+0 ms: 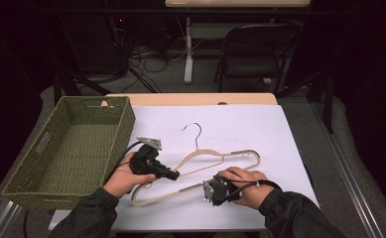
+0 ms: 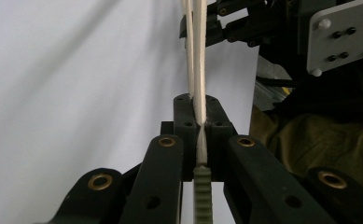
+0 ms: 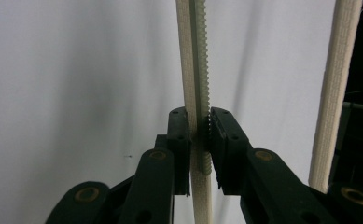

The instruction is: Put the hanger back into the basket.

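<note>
Cream hanger (image 1: pixel 200 158) lies on white paper just right of the basket (image 1: pixel 71 144); left gripper (image 1: pixel 173 174) and right gripper (image 1: pixel 209 191) both clamp its bottom bar. Lift level, grips equal.

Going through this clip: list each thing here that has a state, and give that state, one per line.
Hanger: lying flat on the white sheet, gripped at two places on its lower bar.
Left gripper: shut on the hanger.
Right gripper: shut on the hanger's bar.
Basket: upright on the table's left side, nothing seen inside.
Folding chair: unfolded, unoccupied, beyond the table.
</note>
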### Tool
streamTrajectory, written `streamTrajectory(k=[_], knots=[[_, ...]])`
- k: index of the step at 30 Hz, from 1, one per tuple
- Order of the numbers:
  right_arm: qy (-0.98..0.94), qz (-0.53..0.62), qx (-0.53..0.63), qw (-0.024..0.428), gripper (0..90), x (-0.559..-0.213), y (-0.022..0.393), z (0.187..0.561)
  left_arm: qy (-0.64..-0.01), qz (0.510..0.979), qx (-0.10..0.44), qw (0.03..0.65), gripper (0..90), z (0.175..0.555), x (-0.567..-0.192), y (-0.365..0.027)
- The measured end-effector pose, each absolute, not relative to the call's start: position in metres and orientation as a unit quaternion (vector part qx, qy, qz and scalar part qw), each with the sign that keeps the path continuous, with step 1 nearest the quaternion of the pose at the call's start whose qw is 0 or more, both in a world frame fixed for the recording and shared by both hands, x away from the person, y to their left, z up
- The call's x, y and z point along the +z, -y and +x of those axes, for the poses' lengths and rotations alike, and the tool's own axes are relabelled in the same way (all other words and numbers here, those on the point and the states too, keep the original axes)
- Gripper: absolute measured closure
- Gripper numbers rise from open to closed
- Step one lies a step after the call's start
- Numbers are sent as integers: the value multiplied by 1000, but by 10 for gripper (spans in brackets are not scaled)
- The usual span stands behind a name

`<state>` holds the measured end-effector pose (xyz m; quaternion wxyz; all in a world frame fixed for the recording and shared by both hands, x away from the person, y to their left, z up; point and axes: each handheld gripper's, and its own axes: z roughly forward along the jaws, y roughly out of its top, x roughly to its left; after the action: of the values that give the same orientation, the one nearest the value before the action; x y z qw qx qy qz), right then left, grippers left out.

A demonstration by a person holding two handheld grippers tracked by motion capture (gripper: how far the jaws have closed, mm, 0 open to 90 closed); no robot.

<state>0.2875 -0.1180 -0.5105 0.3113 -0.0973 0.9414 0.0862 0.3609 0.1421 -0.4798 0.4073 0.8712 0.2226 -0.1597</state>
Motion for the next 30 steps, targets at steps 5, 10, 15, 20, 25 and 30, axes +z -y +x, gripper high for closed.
streamTrajectory(k=[5,10,15,20,25,30], knots=[[-940,-79,103,314,711,-507,120,291,-238,868,-155,407,873,362,-479,-145],[-940,-65,109,316,680,-503,125,293,-247,867,-159,402,874,364,-483,-146],[-940,-53,119,314,658,-500,128,294,-250,867,-153,403,874,363,-483,-146],[-939,-47,128,315,621,-498,129,294,-254,863,-141,413,874,362,-479,-148],[-941,-36,136,309,591,-497,131,294,-259,860,-128,421,873,360,-475,-152],[-939,-31,150,308,555,-495,134,295,-266,855,-114,430,873,356,-468,-156]])
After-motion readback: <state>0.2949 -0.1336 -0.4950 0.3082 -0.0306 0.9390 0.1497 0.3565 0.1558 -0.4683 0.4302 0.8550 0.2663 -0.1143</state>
